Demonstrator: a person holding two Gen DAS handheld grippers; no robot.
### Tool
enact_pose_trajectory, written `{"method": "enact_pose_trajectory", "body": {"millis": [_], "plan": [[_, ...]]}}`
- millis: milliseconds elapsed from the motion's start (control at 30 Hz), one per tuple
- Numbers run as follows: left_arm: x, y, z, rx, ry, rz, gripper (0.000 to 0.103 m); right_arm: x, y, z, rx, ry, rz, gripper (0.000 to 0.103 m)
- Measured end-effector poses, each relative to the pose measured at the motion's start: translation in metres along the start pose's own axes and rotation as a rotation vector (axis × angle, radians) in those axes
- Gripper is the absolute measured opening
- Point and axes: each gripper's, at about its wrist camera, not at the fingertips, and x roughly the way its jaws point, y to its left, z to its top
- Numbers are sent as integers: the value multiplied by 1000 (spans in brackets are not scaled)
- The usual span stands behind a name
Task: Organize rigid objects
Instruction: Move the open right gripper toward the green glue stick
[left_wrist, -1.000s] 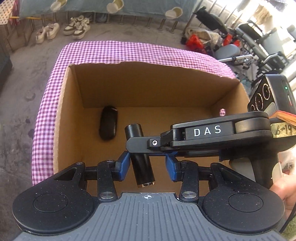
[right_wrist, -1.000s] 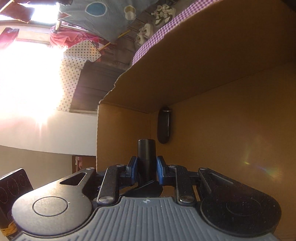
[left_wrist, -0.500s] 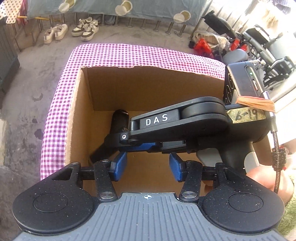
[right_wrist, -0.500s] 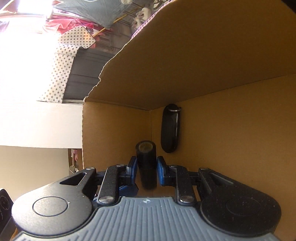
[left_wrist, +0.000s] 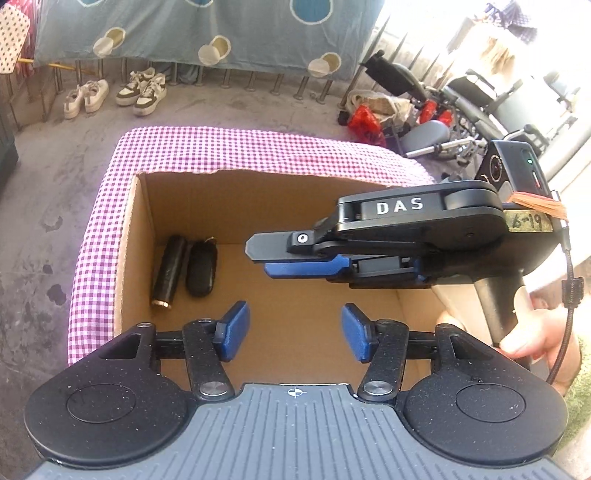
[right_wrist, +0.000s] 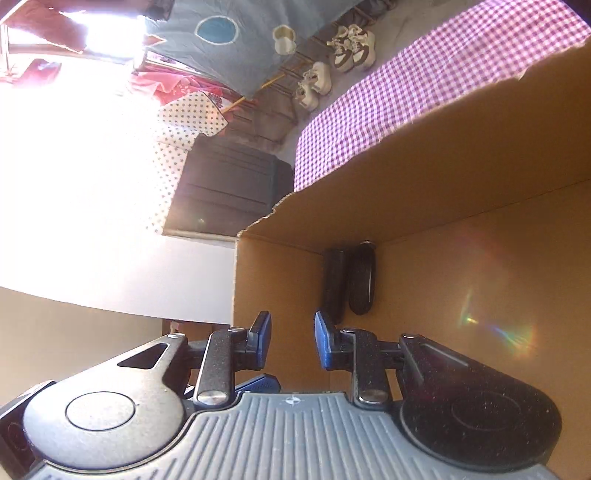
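Observation:
An open cardboard box (left_wrist: 129, 236) stands on a purple checked cloth (left_wrist: 258, 147). On its floor by the left wall lie a black cylinder (left_wrist: 169, 271) with a gold end and a black oval case (left_wrist: 201, 267), side by side; both also show in the right wrist view, the cylinder (right_wrist: 334, 284) and the case (right_wrist: 362, 280). My left gripper (left_wrist: 293, 330) is open and empty above the box's near edge. My right gripper (right_wrist: 291, 341) is open and empty; it shows in the left wrist view (left_wrist: 295, 258), turned on its side over the box's right half.
The box's far wall (left_wrist: 258, 206) and left wall enclose the floor; its middle and right floor (left_wrist: 295, 295) is bare cardboard. Beyond the table are shoes (left_wrist: 142, 92) on concrete, a blue hanging sheet, and wheelchairs (left_wrist: 461, 110) at the right.
My right gripper carried the black cylinder to the box's left wall, opened and let it go beside the oval case, then drew back to the right. My left gripper rose slightly.

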Motion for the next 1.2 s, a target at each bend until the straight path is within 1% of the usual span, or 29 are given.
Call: {"method": "enact_pose_trajectory", "body": {"millis": [100, 167, 233, 267, 367, 433, 533, 633, 700, 800, 933, 1000, 1067, 1200], "plan": [[-16, -14, -5, 30, -37, -26, 56, -41, 8, -15, -22, -59, 38, 29], [-26, -24, -10, 51, -61, -39, 57, -69, 9, -26, -22, -107, 62, 32], [-35, -33, -17, 74, -83, -53, 59, -96, 9, -40, -22, -166, 92, 41], [-40, -37, -20, 87, -93, -58, 59, -117, 5, -49, -23, -198, 108, 42], [-49, -47, -30, 115, -113, -76, 60, -154, -3, -78, -21, -285, 129, 42], [-54, -49, -38, 126, -124, -96, 60, -180, -17, -99, -6, -340, 148, 42], [-60, -58, -54, 152, -136, -125, 61, -202, -33, -132, 14, -405, 161, 42], [-62, -69, -73, 186, -134, -137, 61, -210, -53, -163, 47, -456, 164, 42], [-61, -76, -85, 206, -126, -145, 61, -214, -68, -185, 81, -474, 165, 42], [-56, -84, -102, 220, -105, -156, 61, -208, -91, -213, 153, -477, 162, 42], [-45, -94, -127, 248, -61, -155, 61, -196, -113, -250, 225, -464, 126, 42], [-38, -98, -139, 268, -47, -146, 61, -190, -121, -263, 252, -453, 123, 42], [-29, -101, -151, 283, -10, -135, 61, -183, -129, -275, 270, -438, 117, 42], [-12, -104, -165, 299, 32, -100, 61, -169, -140, -279, 287, -429, 58, 42]]}}
